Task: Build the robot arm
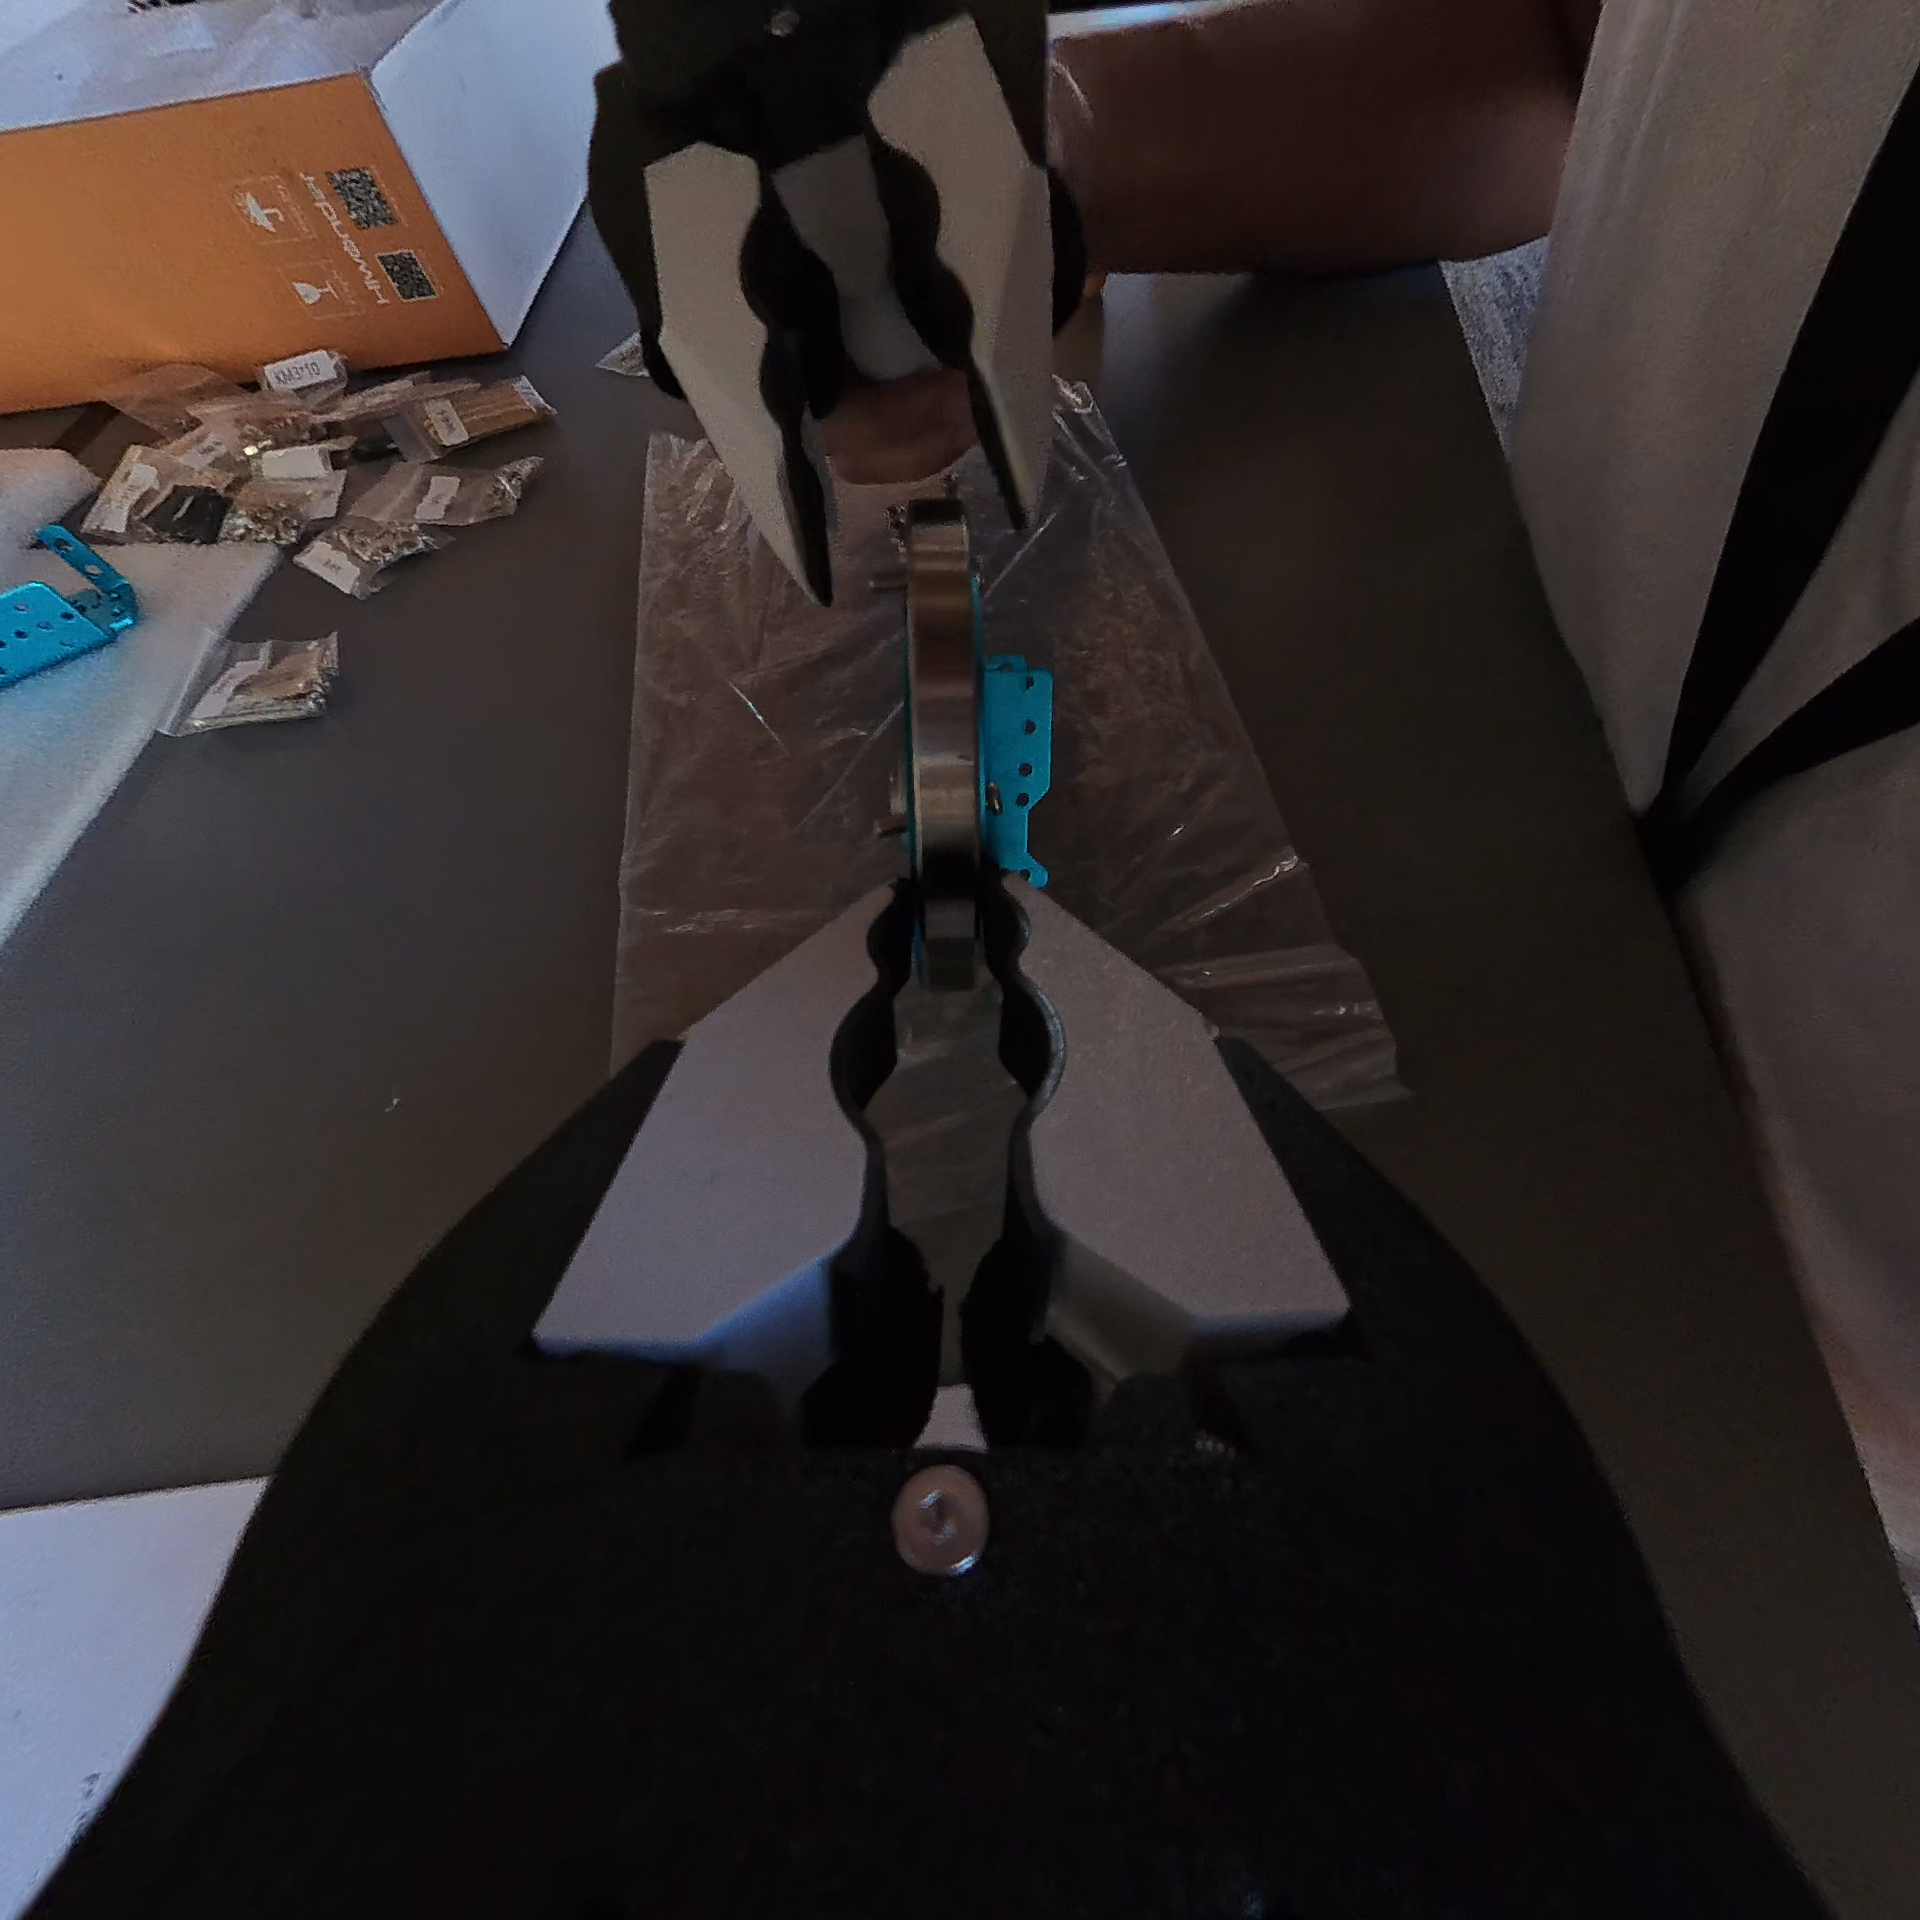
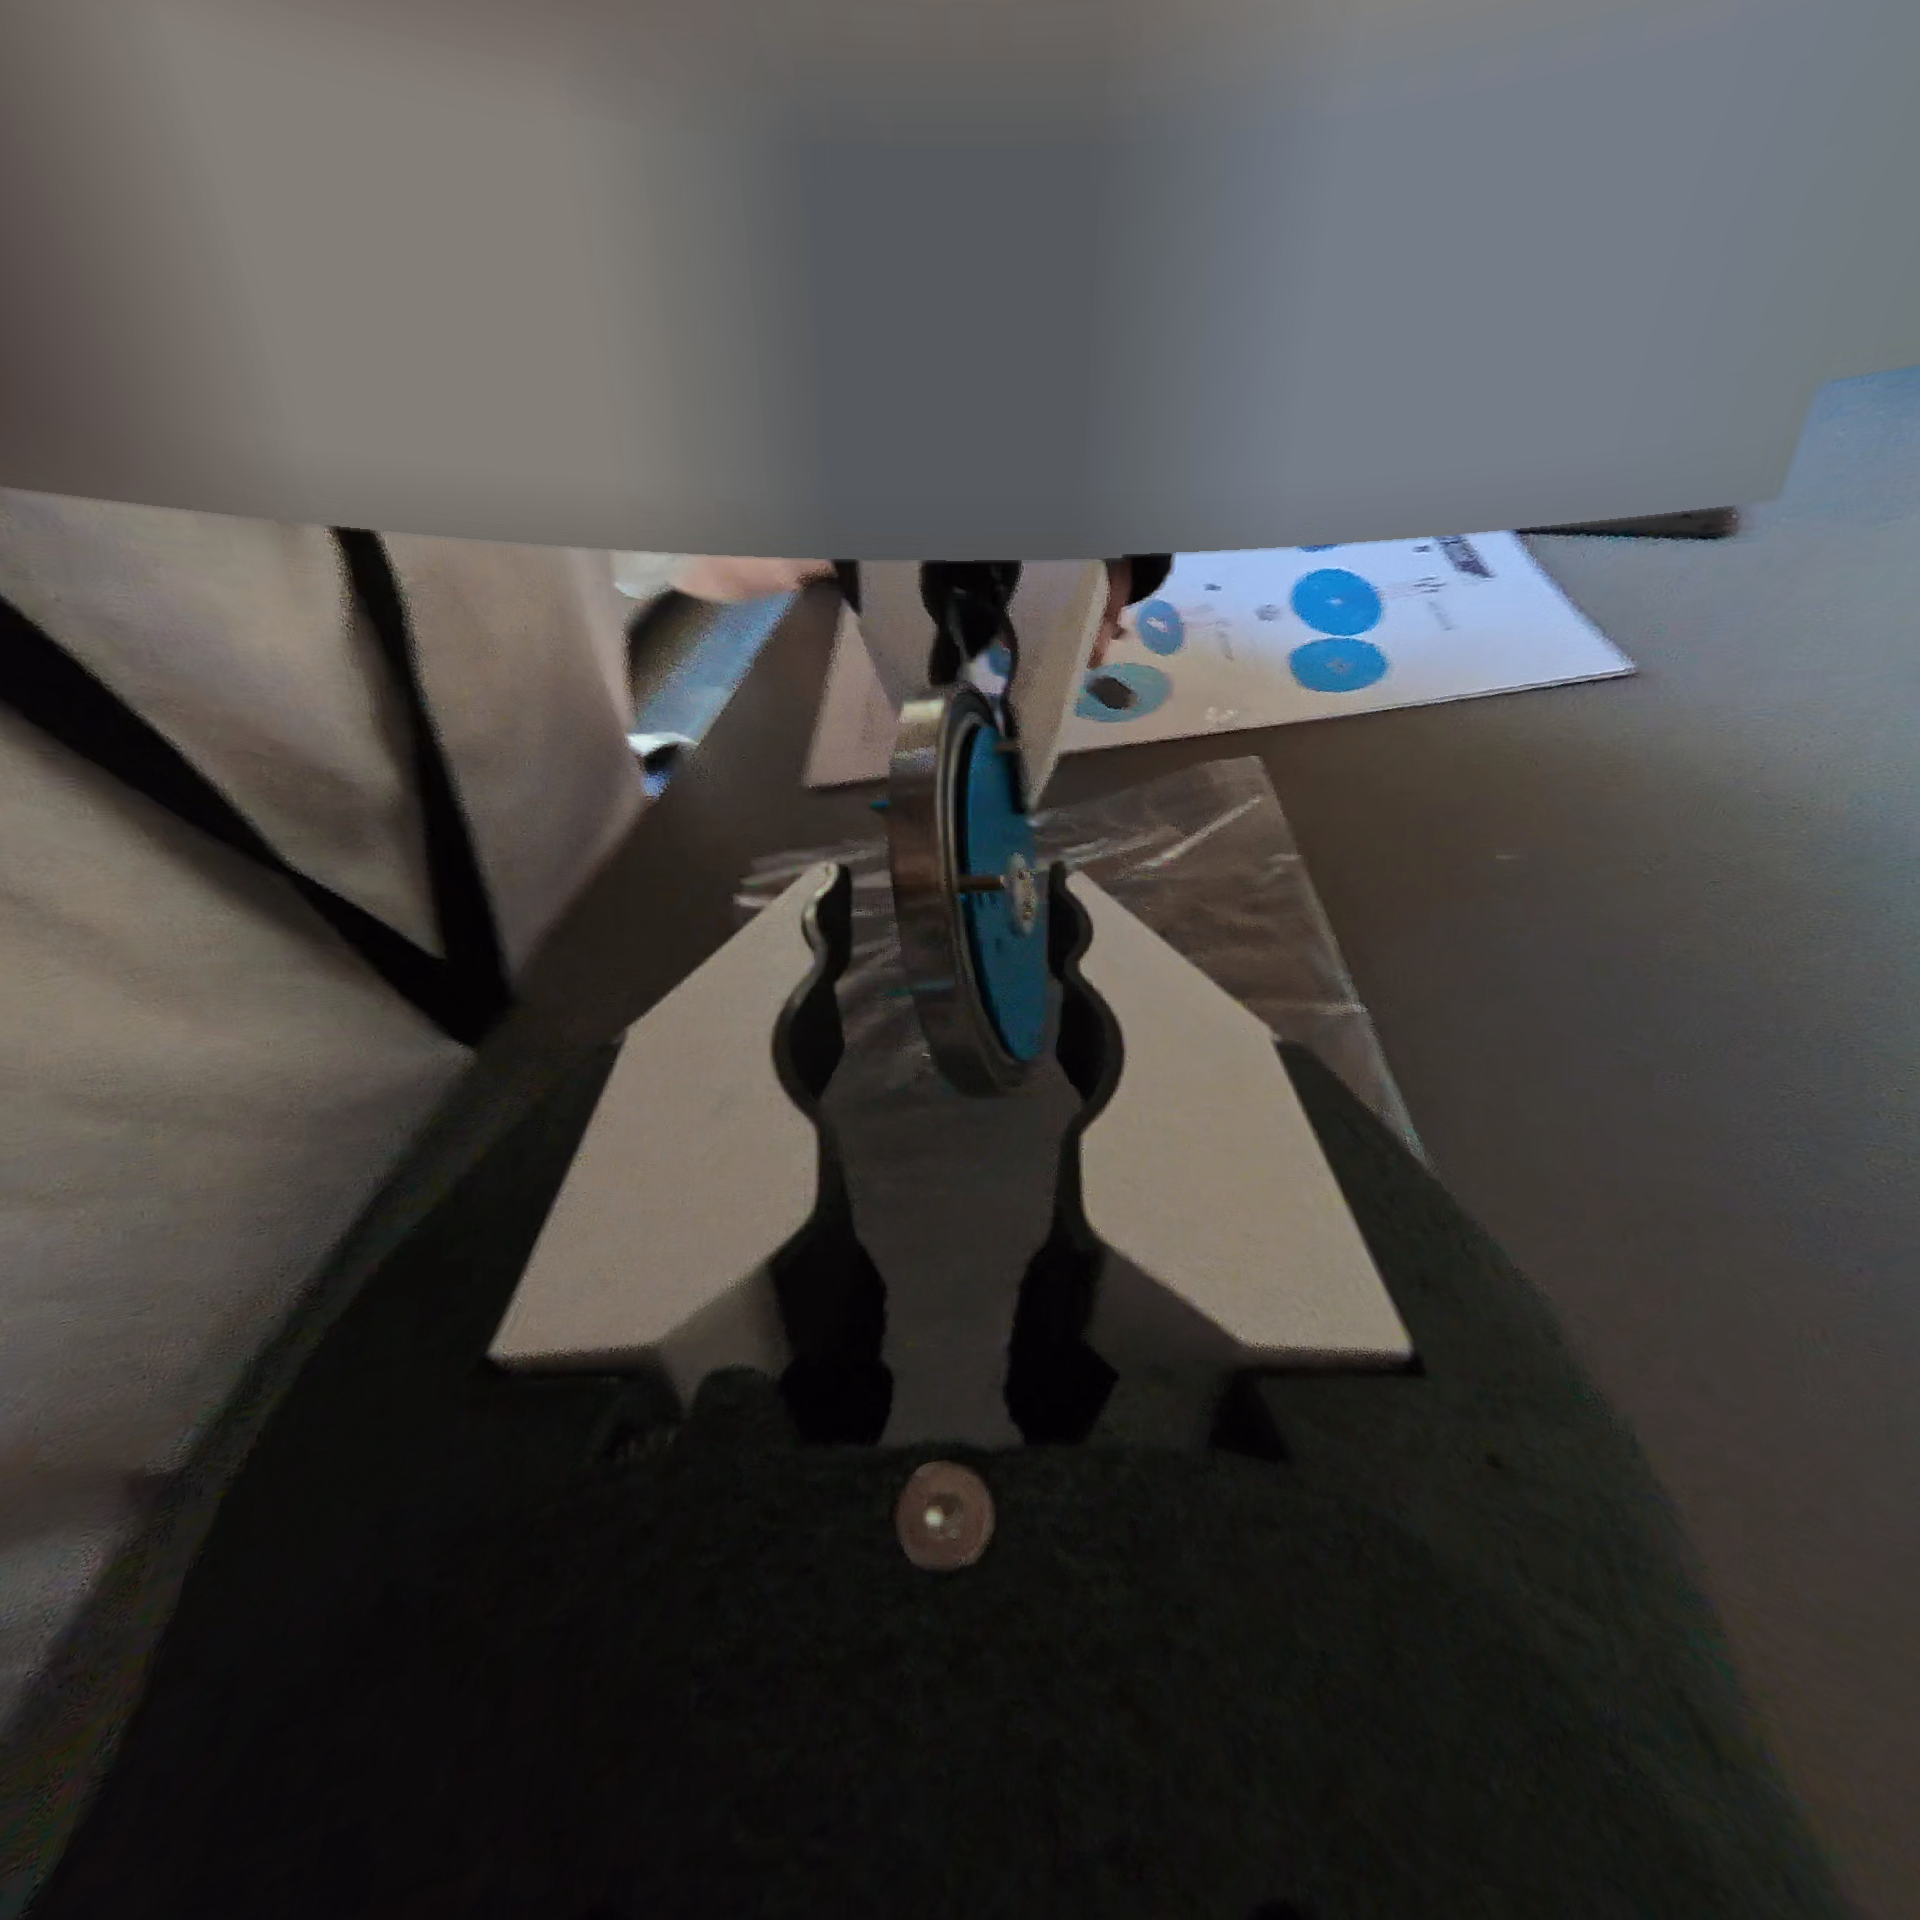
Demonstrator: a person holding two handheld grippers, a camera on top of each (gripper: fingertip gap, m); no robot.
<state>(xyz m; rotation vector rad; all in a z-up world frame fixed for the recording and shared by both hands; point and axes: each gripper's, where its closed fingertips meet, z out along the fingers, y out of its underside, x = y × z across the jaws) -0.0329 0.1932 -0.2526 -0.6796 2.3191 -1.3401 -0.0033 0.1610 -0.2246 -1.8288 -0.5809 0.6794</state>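
Up close, the left gripper (image 1: 948, 899) is clamped on the near edge of a round metal ring assembly (image 1: 940, 717), a silver ring backed by a blue disc, held on edge above the table so that it stands upright between the two grippers. A blue perforated bracket (image 1: 1016, 769) sticks out from the right side of the assembly, and small pins project from its faces. Opposite, the right gripper (image 1: 914, 551) reaches in from the far side with its jaws spread apart; its fingertips straddle the top of the ring without closing on it. From the right wrist view the same right gripper (image 2: 948, 883) shows its fingers parted on either side of the ring assembly (image 2: 961, 935), whose blue face is turned toward the right finger, and the left gripper (image 2: 961, 717) pinches the far edge. Beneath them a crumpled clear plastic bag (image 1: 748, 748) lies flat on the dark table (image 1: 312, 1039). To the left sit several small bags of screws (image 1: 312, 499), an orange and white box (image 1: 239, 229) and another blue bracket (image 1: 62, 613). A printed instruction sheet (image 2: 1455, 644) with blue circles lies farther along the table. A person's pale garment with black straps (image 1: 1714, 520) fills the right side.
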